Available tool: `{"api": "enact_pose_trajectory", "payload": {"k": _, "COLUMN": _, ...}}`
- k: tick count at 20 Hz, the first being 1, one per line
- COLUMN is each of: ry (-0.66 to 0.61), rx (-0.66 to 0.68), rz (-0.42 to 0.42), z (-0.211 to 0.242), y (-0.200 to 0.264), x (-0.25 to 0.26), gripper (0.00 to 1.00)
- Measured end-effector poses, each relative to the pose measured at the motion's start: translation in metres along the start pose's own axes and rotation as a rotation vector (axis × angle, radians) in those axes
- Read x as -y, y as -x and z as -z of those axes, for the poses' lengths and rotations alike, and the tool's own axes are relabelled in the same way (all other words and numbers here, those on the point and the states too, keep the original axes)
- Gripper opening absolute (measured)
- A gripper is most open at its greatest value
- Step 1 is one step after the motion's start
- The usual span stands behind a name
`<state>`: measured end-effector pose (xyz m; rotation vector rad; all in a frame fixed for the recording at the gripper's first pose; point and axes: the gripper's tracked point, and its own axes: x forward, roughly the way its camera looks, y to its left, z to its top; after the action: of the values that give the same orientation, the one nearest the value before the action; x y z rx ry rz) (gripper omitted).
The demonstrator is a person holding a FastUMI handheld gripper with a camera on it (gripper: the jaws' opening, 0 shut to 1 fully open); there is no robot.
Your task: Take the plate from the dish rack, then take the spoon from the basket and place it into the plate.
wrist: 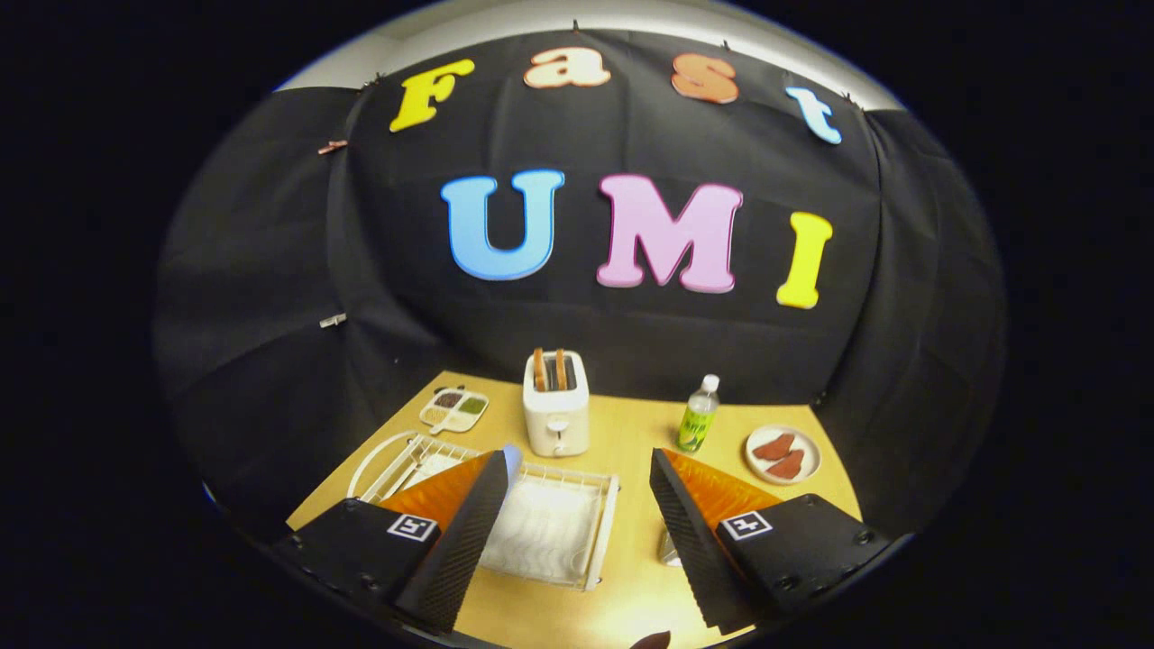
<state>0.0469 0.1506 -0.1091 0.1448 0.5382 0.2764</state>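
The claw is spread wide and holds nothing, so I judge the task is not yet begun: the plate stands at the far-left end of the dish rack, and I cannot make out the basket or spoon. Around the rack the table has open room, with the toaster just beyond it.

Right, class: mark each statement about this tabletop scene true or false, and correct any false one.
1. The claw is open, holding nothing. True.
2. The toaster has bread in its slots. True.
3. The bottle lies on its side. False: it stands upright, right of the toaster.
4. The dish rack sits just ahead of the fingers, in front of the toaster. True.
5. The small round plate beyond the right finger is bare. False: it holds two reddish-brown pieces.
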Motion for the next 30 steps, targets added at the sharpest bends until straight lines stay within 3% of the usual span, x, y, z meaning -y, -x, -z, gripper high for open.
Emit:
{"api": "enact_pose_trajectory", "payload": {"k": 5, "ry": -0.098, "rx": -0.245, "rz": -0.045, "z": 0.04, "y": -0.06, "x": -0.048, "gripper": 0.93}}
{"api": "enact_pose_trajectory", "payload": {"k": 12, "ry": -0.071, "rx": -0.401, "rz": 0.041, "z": 0.091, "y": -0.134, "x": -0.076, "gripper": 0.87}}
{"api": "enact_pose_trajectory", "payload": {"k": 18, "ry": -0.017, "rx": -0.513, "rz": 0.209, "z": 0.13, "y": -0.16, "x": -0.063, "gripper": 0.67}}
{"api": "enact_pose_trajectory", "payload": {"k": 20, "ry": -0.025, "rx": -0.551, "rz": 0.211, "z": 0.14, "y": -0.166, "x": -0.069, "gripper": 0.53}}
{"api": "enact_pose_trajectory", "payload": {"k": 23, "ry": -0.03, "rx": -0.555, "rz": 0.238, "z": 0.134, "y": -0.166, "x": -0.07, "gripper": 0.33}}
{"api": "enact_pose_trajectory", "payload": {"k": 30, "ry": 0.07, "rx": -0.508, "rz": 0.277, "z": 0.103, "y": -0.162, "x": -0.064, "gripper": 0.31}}
